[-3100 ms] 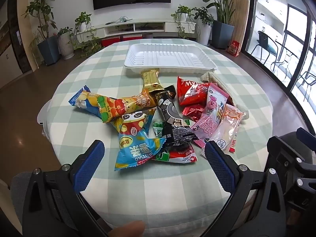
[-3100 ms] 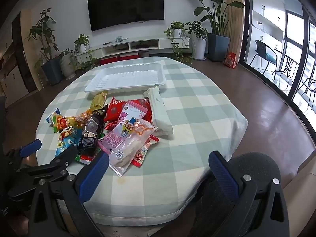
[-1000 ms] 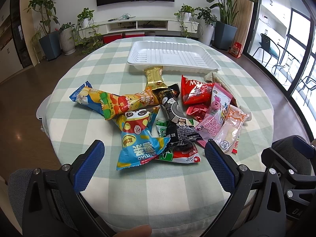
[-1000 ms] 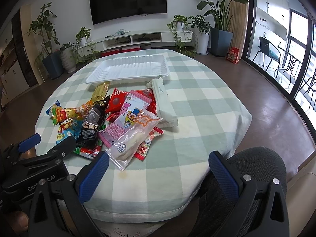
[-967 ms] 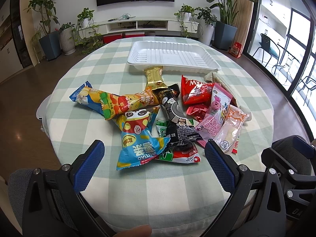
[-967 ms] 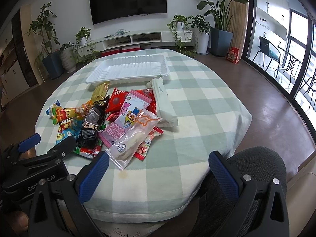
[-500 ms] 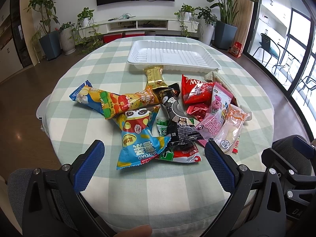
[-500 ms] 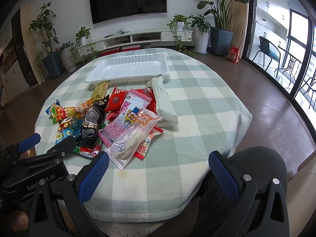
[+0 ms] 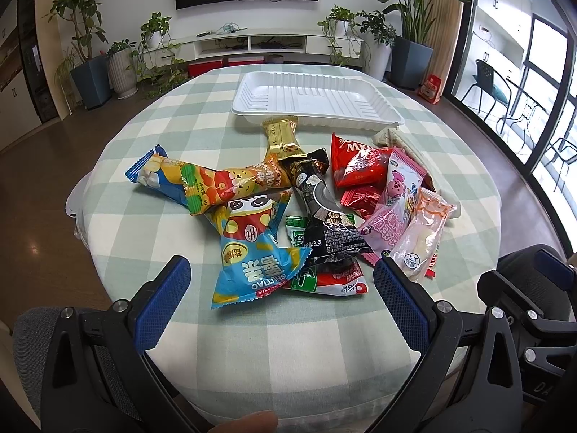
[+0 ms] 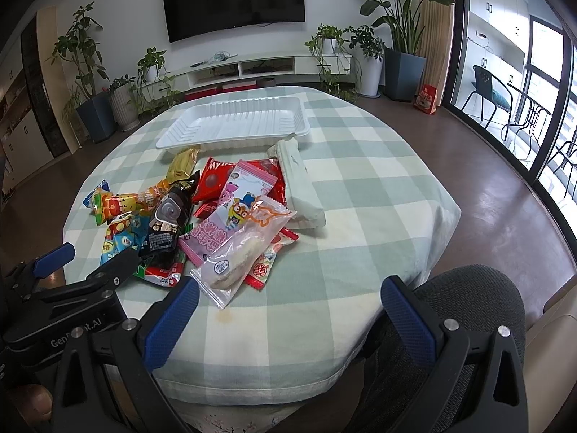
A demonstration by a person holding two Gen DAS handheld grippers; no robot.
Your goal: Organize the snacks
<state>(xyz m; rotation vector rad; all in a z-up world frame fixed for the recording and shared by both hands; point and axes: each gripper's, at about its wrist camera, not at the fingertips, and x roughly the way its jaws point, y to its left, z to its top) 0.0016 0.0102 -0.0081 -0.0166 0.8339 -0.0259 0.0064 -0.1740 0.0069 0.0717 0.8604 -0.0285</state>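
A round table (image 9: 166,137) under a green-and-white checked cloth; beyond it, a wall-mounted television (image 10: 234,1) above a low white media shelf (image 10: 252,65); potted plants (image 10: 84,72) flank both.

Table (image 9: 252,361): tray (image 9: 317,99) at 12 o'clock, far side. Snack pile (image 9: 306,209) at centre, before the tray; 1 bar (image 9: 281,137) at the pile's 12 o'clock reaching the tray's near rim, 1 long packet (image 10: 299,187) at 3 o'clock.
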